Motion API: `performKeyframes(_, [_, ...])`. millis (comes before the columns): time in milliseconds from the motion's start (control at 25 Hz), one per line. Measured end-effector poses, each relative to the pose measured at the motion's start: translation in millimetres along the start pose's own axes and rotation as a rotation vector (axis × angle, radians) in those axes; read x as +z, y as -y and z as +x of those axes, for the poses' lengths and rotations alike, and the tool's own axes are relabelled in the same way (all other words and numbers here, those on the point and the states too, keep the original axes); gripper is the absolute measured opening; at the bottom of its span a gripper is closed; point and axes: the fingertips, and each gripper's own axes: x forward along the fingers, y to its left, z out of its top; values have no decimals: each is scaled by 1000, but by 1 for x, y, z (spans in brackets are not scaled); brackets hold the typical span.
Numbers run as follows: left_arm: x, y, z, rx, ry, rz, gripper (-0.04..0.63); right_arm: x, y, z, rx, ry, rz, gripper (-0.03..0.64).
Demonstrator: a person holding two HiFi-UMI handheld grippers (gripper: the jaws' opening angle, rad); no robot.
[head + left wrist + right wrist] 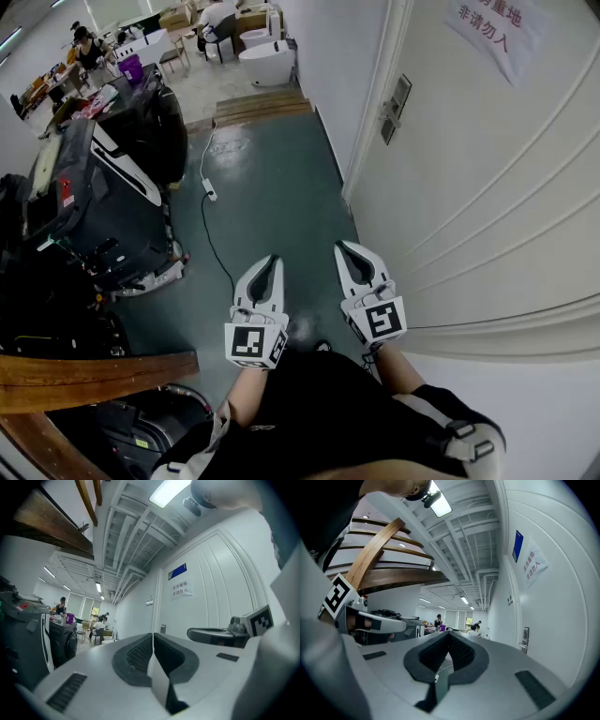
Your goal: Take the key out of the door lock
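The white door [487, 187] fills the right side of the head view. Its lock plate with a handle [397, 108] sits far ahead, also visible small as the lock plate [162, 629] in the left gripper view and the lock plate [526, 637] in the right gripper view. No key can be made out at this distance. My left gripper [272, 261] and right gripper [345, 247] hang side by side over the teal floor, well short of the lock. The jaws of the left gripper [153, 633] and of the right gripper [449, 633] stand together with nothing between them.
Black machines [84, 216] line the left side. A white power strip with its cable [210, 190] lies on the floor ahead. A wooden beam [94, 370] crosses at the lower left. Wooden steps [261, 105] and people at tables [89, 52] are far back. A paper sign [497, 28] hangs on the door.
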Motion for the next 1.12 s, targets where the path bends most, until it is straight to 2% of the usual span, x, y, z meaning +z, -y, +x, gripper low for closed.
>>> performKeyframes(120, [-6, 6, 0, -3, 4, -3, 28, 0, 3, -2, -5, -24, 2, 8])
performKeyframes(360, [-23, 18, 2, 21, -30, -10, 29, -11, 4, -13, 46, -16, 23, 8])
performKeyframes(640, [-57, 51, 5, -3, -121, -24, 31, -29, 23, -31, 43, -57, 44, 8])
performKeyframes(840, [-70, 53, 1, 31, -159, -21, 34, -43, 31, -36, 55, -54, 78, 8])
performKeyframes(920, [-73, 46, 6, 48, -168, -29, 75, -46, 35, -34, 54, -54, 82, 8])
performKeyframes(1000, [-77, 41, 14, 58, -178, -36, 156, -51, 43, -32, 52, -62, 90, 8])
performKeyframes(1120, [-80, 41, 28, 48, -180, -45, 166, -55, 53, -29, 39, -64, 88, 8])
